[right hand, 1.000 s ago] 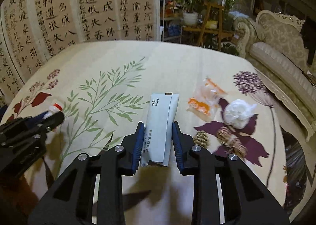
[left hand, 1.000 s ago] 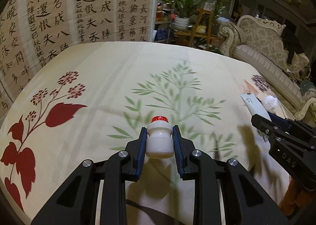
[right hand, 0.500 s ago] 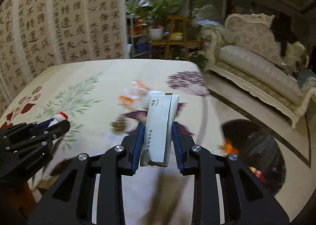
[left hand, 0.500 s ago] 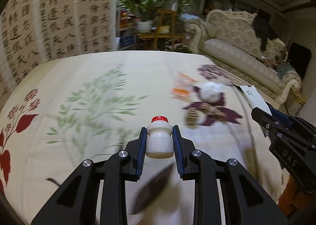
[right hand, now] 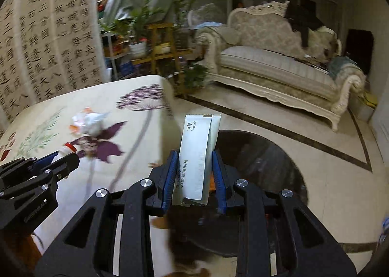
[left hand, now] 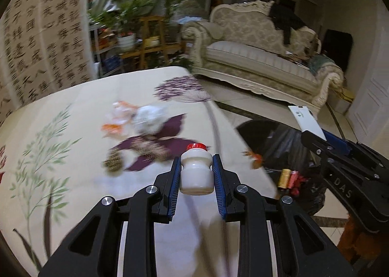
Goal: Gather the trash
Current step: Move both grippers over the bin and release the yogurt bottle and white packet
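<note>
My left gripper (left hand: 196,171) is shut on a small white bottle with a red cap (left hand: 196,170), held upright over the right edge of the flowered table (left hand: 73,111). My right gripper (right hand: 195,172) is shut on a flat white wrapper with printed writing (right hand: 198,152), hanging over a black trash bag (right hand: 262,160) on the floor beside the table. In the left wrist view the right gripper (left hand: 340,152) shows at the right with the wrapper (left hand: 305,121), above the bag (left hand: 279,138). The left gripper (right hand: 56,162) with its bottle (right hand: 64,151) appears at the left of the right wrist view.
On the table lie an orange and white wrapper (left hand: 119,116), a crumpled white wad (left hand: 149,117), a pine cone (left hand: 113,162) and a brown bundle (left hand: 150,148). Trash shows inside the bag (left hand: 289,177). A cream sofa (right hand: 279,67), plant shelves (right hand: 150,43) and a calligraphy screen (right hand: 48,41) stand behind.
Both grippers have swung to the right across the table with the bottle and the wrapper still held. The table's right edge, the floor and the black bag have come into view.
</note>
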